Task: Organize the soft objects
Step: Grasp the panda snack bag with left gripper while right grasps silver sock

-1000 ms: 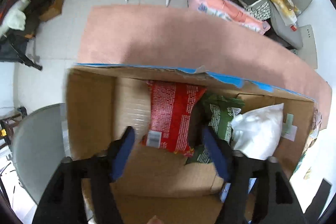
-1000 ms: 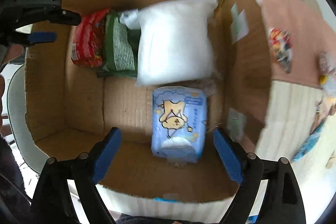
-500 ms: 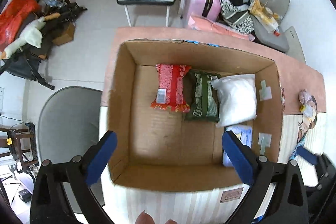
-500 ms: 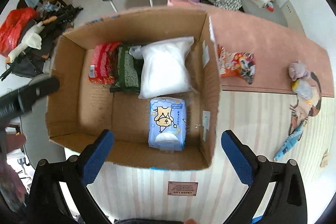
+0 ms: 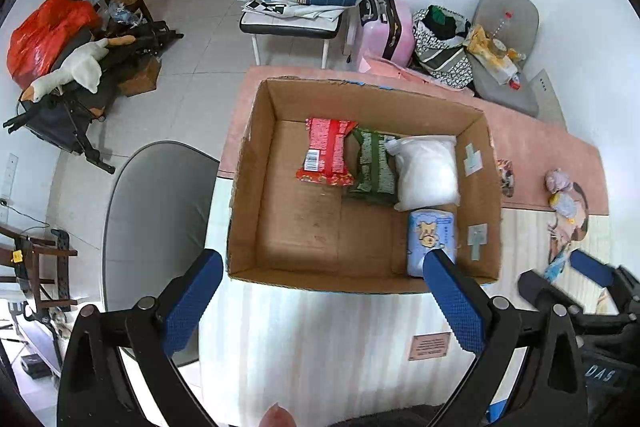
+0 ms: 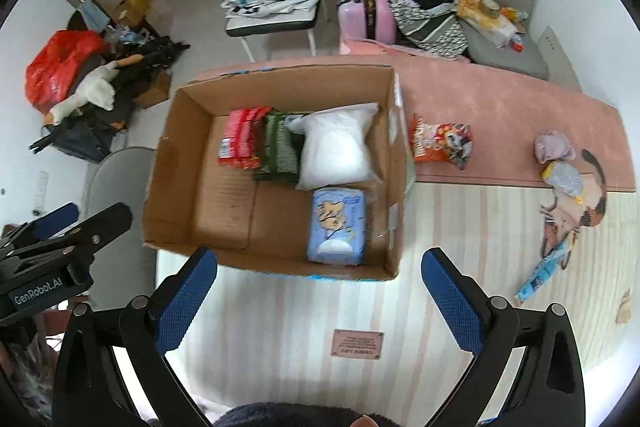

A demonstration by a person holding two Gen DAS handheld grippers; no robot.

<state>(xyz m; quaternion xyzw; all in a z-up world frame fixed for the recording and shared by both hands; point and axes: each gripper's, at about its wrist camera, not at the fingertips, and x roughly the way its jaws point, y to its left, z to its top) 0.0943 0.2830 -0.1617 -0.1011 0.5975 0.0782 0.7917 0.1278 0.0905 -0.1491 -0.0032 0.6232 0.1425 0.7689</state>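
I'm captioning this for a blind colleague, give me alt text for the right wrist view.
An open cardboard box on a striped table holds a red packet, a green packet, a white pillow bag and a blue tissue pack. The right gripper hovers open and empty before it, with an orange snack bag lying outside to the right.

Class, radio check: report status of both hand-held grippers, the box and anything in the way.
Left hand-held gripper open, empty; right hand-held gripper open, empty. Cardboard box holds four soft packs. Orange snack bag on table beside the box. Nothing blocking.
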